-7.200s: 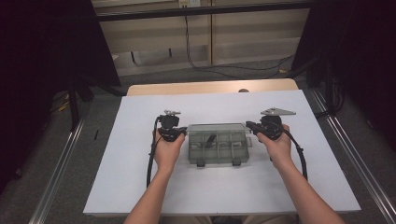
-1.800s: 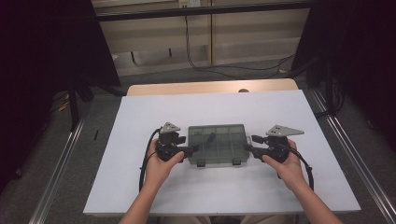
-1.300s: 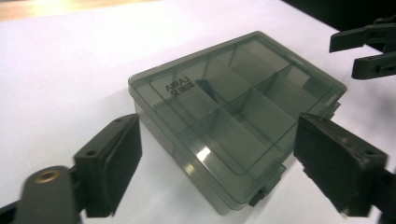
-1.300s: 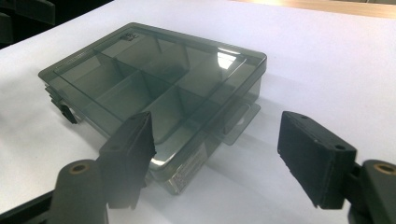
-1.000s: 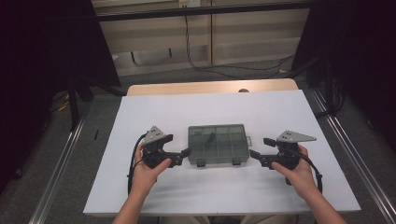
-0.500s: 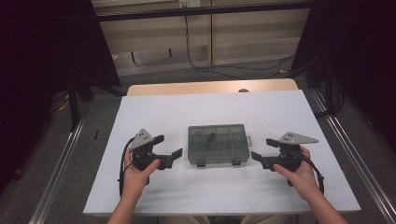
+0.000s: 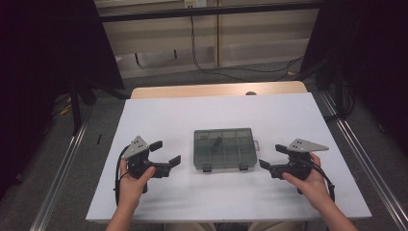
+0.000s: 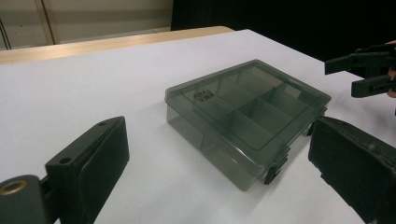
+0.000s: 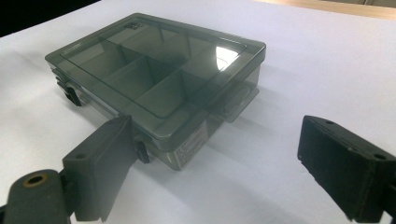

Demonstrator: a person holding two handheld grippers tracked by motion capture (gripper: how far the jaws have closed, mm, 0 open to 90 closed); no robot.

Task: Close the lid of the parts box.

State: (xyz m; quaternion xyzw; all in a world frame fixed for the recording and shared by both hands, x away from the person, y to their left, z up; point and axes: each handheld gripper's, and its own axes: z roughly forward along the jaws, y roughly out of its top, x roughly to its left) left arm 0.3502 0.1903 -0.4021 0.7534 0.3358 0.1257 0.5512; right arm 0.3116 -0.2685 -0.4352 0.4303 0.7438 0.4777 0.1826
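A smoky grey plastic compartment box (image 7: pixel 223 148) lies shut in the middle of the white table (image 7: pixel 231 110), its two black latches facing me. My left gripper (image 7: pixel 165 155) is held to the left of it, open, a short gap from the box. My right gripper (image 7: pixel 272 156) is held to the right of it, open too, and apart from the box. From the left gripper view the box (image 8: pixel 246 116) sits ahead between the jaws, with the right gripper (image 8: pixel 363 75) beyond. In the right gripper view the box (image 9: pixel 159 70) lies ahead and left, a flat tab sticking out of its side.
A dark small item (image 7: pixel 216 142) shows through the box lid. A wooden strip (image 7: pixel 216 89) runs along the table's far edge. Metal rails (image 7: pixel 62 168) flank the table on both sides. Cables lie on the floor beyond.
Both grippers have drawn away from the box sides, outward and toward me. The left one has moved farther left. The box has stayed in place, shut.
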